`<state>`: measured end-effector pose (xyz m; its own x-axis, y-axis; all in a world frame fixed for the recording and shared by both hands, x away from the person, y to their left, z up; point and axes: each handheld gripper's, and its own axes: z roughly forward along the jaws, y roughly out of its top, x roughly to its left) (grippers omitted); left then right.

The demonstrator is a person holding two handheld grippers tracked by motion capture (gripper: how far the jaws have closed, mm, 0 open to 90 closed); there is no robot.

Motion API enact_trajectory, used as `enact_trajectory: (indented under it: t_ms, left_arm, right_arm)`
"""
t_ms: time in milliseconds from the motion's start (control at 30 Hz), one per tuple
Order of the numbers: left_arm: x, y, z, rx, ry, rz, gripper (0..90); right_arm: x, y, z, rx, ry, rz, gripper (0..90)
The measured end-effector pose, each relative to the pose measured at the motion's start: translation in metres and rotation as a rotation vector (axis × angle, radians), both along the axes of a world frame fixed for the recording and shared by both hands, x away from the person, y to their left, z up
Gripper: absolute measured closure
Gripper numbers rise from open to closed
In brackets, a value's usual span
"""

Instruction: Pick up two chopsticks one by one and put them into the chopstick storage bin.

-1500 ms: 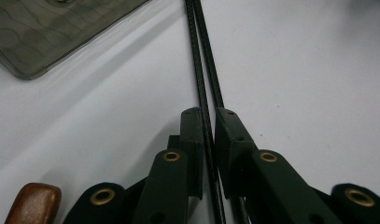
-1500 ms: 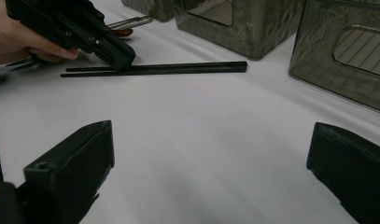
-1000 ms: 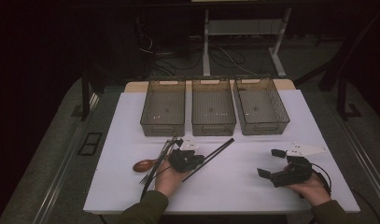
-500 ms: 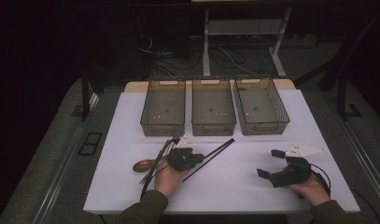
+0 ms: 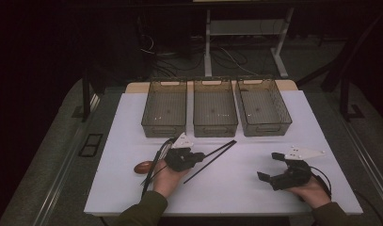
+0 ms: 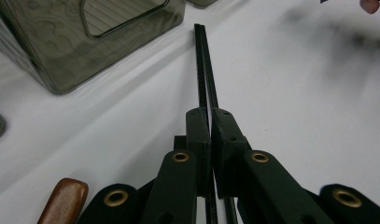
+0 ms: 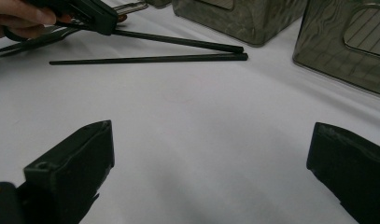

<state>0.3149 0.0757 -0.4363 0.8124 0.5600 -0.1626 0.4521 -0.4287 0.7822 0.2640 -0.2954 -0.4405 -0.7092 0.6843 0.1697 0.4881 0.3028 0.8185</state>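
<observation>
Dim room around me, dark beyond my white worktop point(image 5: 236, 188), which is evenly lit from above. My jaws cast soft, smeared shadows; the close-ups blur at near range.

the near ends of the black chopsticks point(image 6: 202, 70) vanish behind the left gripper point(image 6: 210, 122). a brown wooden handle point(image 6: 64, 201) is cut off at the bottom edge, and the bin point(image 6: 92, 35) at the top.
</observation>
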Motion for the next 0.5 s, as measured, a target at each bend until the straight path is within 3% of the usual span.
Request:
enact_trajectory:
  t_ms: [300, 500]
  left_arm:
    - [-0.003, 0.0, 0.007, -0.022, -0.014, -0.012, 85.7]
    - [-0.005, 0.004, 0.015, -0.046, -0.021, -0.046, 85.7]
  right_arm:
    - [0.0, 0.0, 0.0, 0.002, -0.002, -0.003, 0.2]
    - [0.0, -0.001, 0.0, 0.004, -0.004, -0.005, 0.3]
